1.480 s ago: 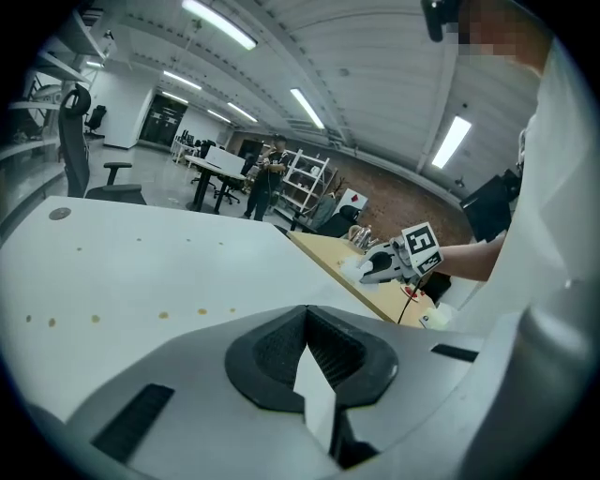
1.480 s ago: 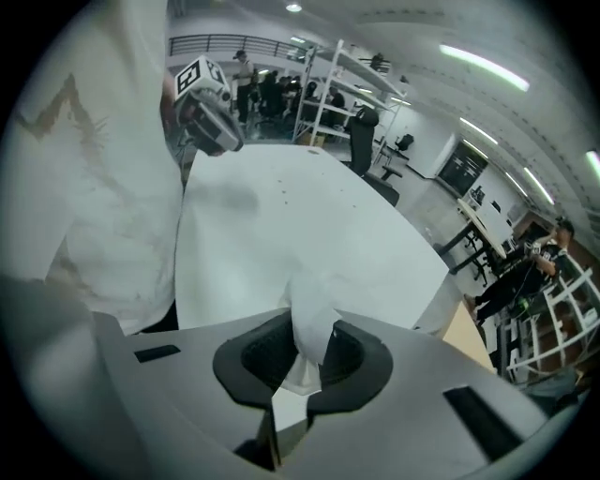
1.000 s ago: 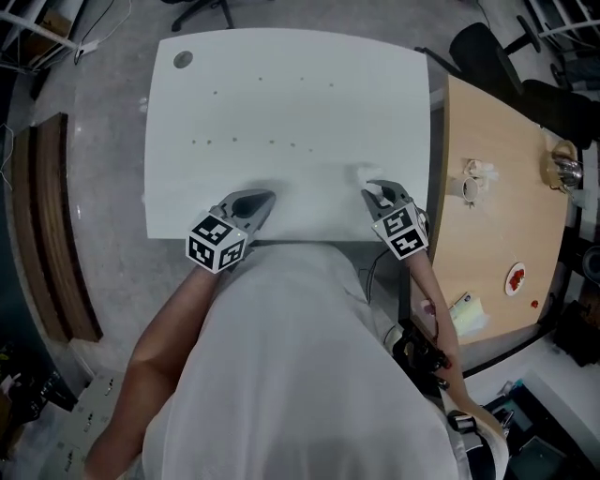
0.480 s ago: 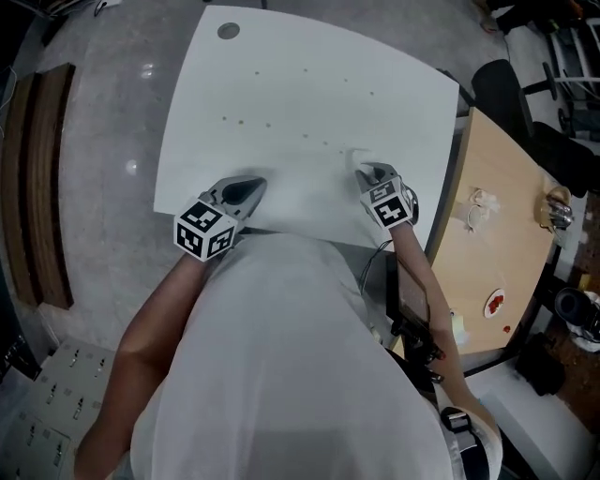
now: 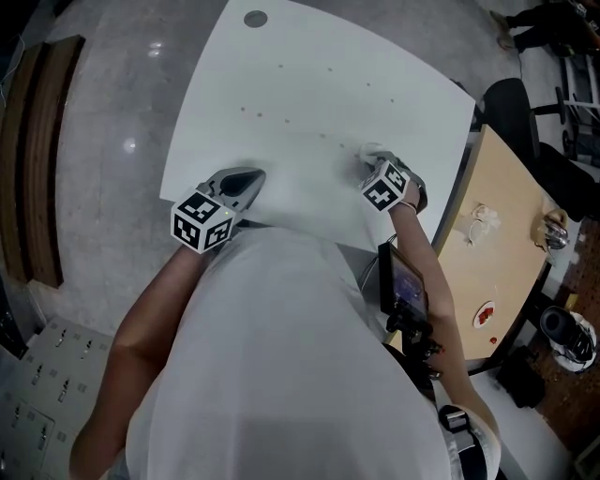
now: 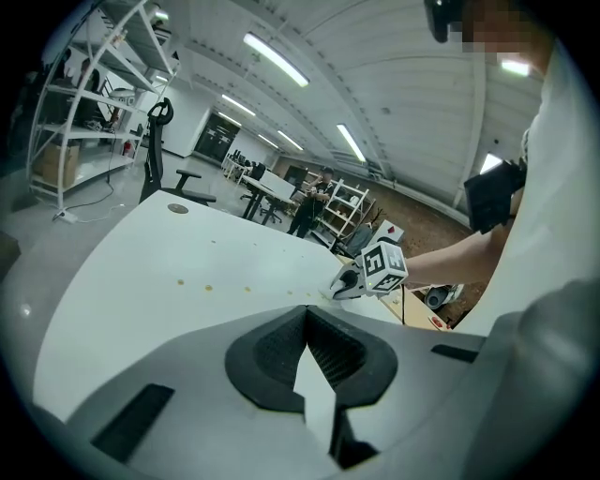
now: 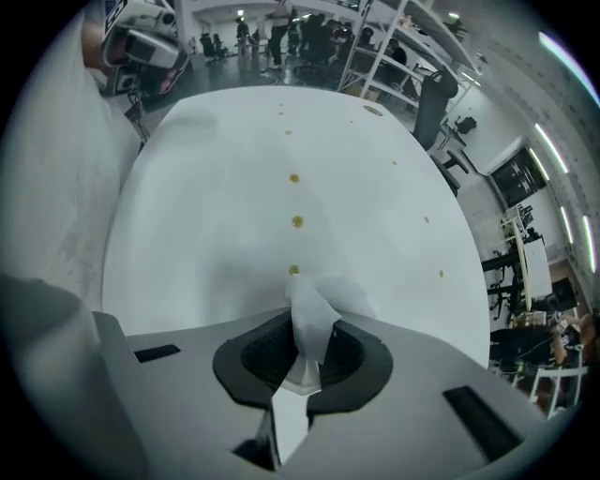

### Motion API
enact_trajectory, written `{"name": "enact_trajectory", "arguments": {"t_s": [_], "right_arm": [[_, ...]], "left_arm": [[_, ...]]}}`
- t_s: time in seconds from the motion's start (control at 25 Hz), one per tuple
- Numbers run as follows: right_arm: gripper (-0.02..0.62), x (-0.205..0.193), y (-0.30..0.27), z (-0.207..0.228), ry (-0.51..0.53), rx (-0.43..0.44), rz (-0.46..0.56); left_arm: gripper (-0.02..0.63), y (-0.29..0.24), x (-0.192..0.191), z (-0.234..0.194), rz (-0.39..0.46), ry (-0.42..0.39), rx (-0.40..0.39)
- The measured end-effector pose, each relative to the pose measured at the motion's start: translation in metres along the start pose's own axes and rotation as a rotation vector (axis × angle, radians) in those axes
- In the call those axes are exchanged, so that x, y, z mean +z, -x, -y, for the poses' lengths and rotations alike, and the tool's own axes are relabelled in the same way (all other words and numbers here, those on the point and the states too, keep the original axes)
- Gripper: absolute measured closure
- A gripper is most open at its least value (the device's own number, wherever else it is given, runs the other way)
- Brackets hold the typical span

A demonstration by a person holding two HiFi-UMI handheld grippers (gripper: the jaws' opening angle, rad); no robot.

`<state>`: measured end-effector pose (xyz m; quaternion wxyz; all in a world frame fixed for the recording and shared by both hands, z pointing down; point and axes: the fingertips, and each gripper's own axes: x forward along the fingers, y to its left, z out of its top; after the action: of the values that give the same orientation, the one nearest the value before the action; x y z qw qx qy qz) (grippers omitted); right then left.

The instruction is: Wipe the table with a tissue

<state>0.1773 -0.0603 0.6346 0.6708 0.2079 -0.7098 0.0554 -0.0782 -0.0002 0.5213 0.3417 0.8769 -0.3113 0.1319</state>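
The white table (image 5: 309, 103) carries a row of small yellow-brown spots (image 7: 297, 222). My right gripper (image 5: 373, 163) points steeply down at the table's near right part, shut on a crumpled white tissue (image 7: 314, 302). The tissue (image 5: 365, 151) touches the table just short of the nearest spot (image 7: 293, 270). My left gripper (image 5: 246, 178) lies low over the near left edge, jaws shut with nothing between them (image 6: 307, 323). The left gripper view shows the right gripper (image 6: 361, 278) across the table.
A wooden table (image 5: 487, 272) with small items stands to the right, a black chair (image 5: 511, 103) beyond it. A round grommet (image 5: 255, 18) sits at the white table's far corner. A dark screen (image 5: 403, 286) hangs by the person's waist. A wooden bench (image 5: 37, 141) lies left.
The right gripper has moved from the near edge further onto the table and tipped downward with the tissue. The left gripper has shifted a little along the near edge.
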Motion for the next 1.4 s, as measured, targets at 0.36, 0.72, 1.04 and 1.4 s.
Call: {"name": "enact_trajectory", "arguments": {"t_s": [0.36,0.72,1.04,1.4], "right_arm": [[0.56,0.005,0.0,-0.003,0.213,-0.058,-0.141],[0.56,0.024,0.004,-0.027,0.355,-0.099,-0.211],[0.56,0.039,0.008,-0.065,0.444,-0.081,-0.184],[0.558,0.043,0.033,-0.064,-0.342,0.083,0.196]], "left_arm": [[0.598,-0.003,0.005,-0.004,-0.008,-0.009,-0.024],[0.598,0.001,0.005,-0.006,-0.025,-0.023,-0.06],[0.598,0.008,0.006,-0.011,-0.036,-0.048,-0.101],[0.598,0.019,0.009,-0.016,-0.045,-0.079,-0.159]]}}
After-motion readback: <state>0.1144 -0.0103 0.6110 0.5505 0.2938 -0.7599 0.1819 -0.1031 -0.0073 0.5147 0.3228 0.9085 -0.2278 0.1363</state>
